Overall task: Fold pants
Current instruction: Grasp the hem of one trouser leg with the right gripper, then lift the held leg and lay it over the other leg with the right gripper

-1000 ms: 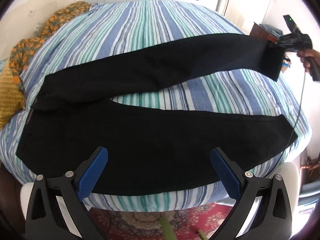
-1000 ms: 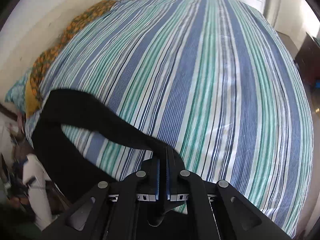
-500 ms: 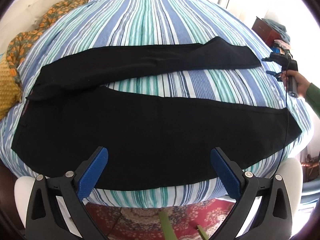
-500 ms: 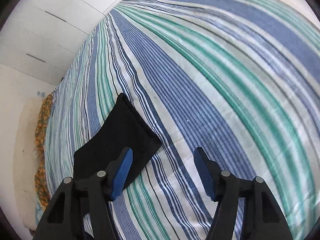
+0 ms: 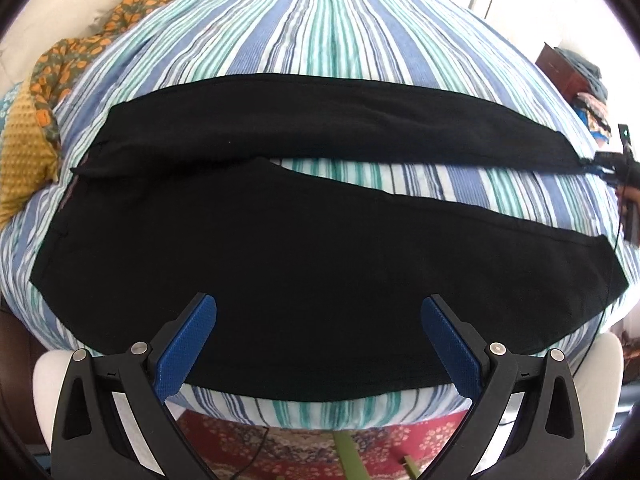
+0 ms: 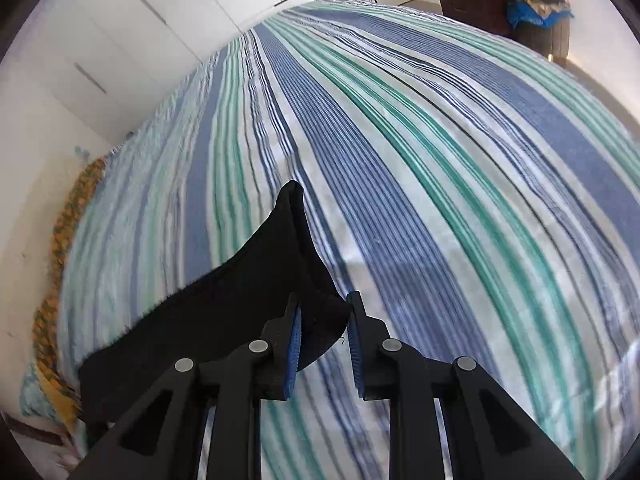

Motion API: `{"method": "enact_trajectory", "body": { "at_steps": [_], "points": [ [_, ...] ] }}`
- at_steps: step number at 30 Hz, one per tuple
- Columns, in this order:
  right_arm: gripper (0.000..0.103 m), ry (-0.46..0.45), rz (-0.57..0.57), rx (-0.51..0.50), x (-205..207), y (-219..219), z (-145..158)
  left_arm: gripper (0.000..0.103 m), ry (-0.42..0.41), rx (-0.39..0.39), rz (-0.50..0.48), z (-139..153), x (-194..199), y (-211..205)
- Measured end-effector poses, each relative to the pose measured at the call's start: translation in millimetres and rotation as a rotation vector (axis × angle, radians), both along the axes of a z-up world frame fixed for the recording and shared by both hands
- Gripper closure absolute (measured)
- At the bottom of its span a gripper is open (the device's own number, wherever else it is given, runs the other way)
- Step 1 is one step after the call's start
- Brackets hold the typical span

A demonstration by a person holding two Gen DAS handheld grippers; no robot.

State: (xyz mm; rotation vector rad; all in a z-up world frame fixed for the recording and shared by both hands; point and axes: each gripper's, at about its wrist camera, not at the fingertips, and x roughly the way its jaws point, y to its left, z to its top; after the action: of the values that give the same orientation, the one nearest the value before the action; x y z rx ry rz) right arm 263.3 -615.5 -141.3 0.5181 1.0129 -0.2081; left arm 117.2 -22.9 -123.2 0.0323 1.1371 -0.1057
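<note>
Black pants [image 5: 304, 240] lie spread flat across the striped bed, waist at the left, both legs running right. My left gripper [image 5: 320, 344] is open and empty, hovering over the near leg by the bed's front edge. My right gripper [image 6: 322, 340] is partly open, with the hem corner of the far leg [image 6: 260, 288] between its blue pads, which do not clamp it. In the left wrist view that gripper [image 5: 608, 164] sits at the far leg's hem on the right.
The striped blue, green and white bedcover [image 5: 328, 40] covers the bed. A yellow and orange patterned blanket [image 5: 48, 92] lies at the left end. A red patterned rug [image 5: 304, 448] lies below the bed's front edge. Dark furniture with piled clothes [image 6: 532, 4] stands beyond the bed.
The right gripper laid the far leg down flat, opened, and has narrowed around the hem corner. The left gripper moved closer to the pants and stayed open.
</note>
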Motion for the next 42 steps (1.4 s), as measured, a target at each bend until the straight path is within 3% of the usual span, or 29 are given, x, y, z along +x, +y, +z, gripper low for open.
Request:
{"method": "enact_trajectory", "body": {
  "at_steps": [3, 6, 8, 11, 12, 14, 15, 16, 18, 20, 23, 25, 27, 30, 32, 34, 36, 38, 40, 42],
  "points": [
    [0.073, 0.121, -0.001, -0.144, -12.3, 15.2, -17.7, 0.001, -0.048, 0.057, 0.022, -0.9, 32.2, 26.0],
    [0.046, 0.073, -0.032, -0.186, -32.3, 32.8, -12.0, 0.001, -0.097, 0.085, 0.061, -1.8, 84.4, 67.0],
    [0.044, 0.021, -0.003, -0.189, -42.1, 56.0, -2.8, 0.001, -0.119, 0.092, 0.073, -7.4, 127.9, 91.1],
    [0.044, -0.042, 0.052, -0.172, -55.7, 94.8, 12.6, 0.001, -0.044, 0.108, 0.033, -38.8, 195.2, 106.9],
    [0.043, -0.061, 0.070, -0.156, -60.0, 108.7, 16.3, 0.001, 0.003, 0.152, -0.002, -59.8, 219.2, 104.4],
    [0.039, -0.083, 0.106, -0.118, -59.1, 134.3, 21.4, 0.000, 0.051, 0.354, -0.019, -100.8, 256.6, 102.3],
    [0.038, -0.087, 0.123, -0.099, -62.2, 146.9, 22.6, 0.000, 0.051, 0.418, -0.001, -113.7, 273.4, 108.8],
    [0.038, -0.083, 0.141, -0.080, -64.5, 158.3, 22.5, 0.000, 0.053, 0.422, 0.041, -118.6, 286.6, 120.6],
    [0.038, -0.072, 0.168, -0.060, -72.3, 176.7, 20.5, 0.000, 0.083, 0.346, 0.217, -114.6, 309.4, 154.9],
    [0.038, -0.059, 0.185, -0.057, -80.4, 186.8, 21.0, 0.000, 0.092, 0.291, 0.303, -105.3, 315.8, 170.8],
    [0.038, -0.064, 0.193, -0.094, -95.9, 193.1, 29.2, 0.002, 0.044, 0.290, 0.275, -82.0, 292.3, 168.1],
    [0.034, -0.061, 0.200, -0.089, -106.0, 198.2, 33.0, 0.002, -0.028, 0.223, 0.171, -58.7, 248.3, 154.0],
    [0.030, -0.040, 0.206, -0.021, -116.6, 206.2, 29.5, 0.001, -0.063, 0.137, 0.047, -43.2, 192.5, 134.1],
    [0.030, 0.022, 0.237, 0.118, -141.1, 218.9, 11.8, 0.001, -0.031, 0.057, -0.117, -43.7, 106.0, 102.7],
    [0.030, 0.079, 0.227, 0.170, -155.9, 218.3, -5.0, 0.001, 0.065, 0.069, -0.170, -65.7, 60.0, 87.7],
    [0.030, 0.150, 0.186, 0.163, -172.8, 206.8, -18.8, 0.001, 0.159, 0.077, -0.163, -85.9, 25.2, 79.0],
    [0.030, 0.162, 0.132, 0.149, -191.5, 187.7, -20.3, 0.001, 0.094, 0.080, -0.129, -77.2, -3.4, 76.8],
    [0.030, 0.160, 0.076, 0.096, -208.2, 172.4, -14.3, 0.001, 0.090, 0.070, -0.096, -64.8, -14.0, 79.8],
    [0.030, 0.183, 0.031, 0.004, -220.3, 167.2, -6.4, 0.001, 0.048, 0.008, -0.045, -45.0, -18.6, 83.4],
    [0.030, 0.126, 0.016, -0.010, -229.7, 175.3, 5.7, 0.001, -0.009, -0.055, -0.021, -31.0, -17.8, 86.1]
  ]
}}
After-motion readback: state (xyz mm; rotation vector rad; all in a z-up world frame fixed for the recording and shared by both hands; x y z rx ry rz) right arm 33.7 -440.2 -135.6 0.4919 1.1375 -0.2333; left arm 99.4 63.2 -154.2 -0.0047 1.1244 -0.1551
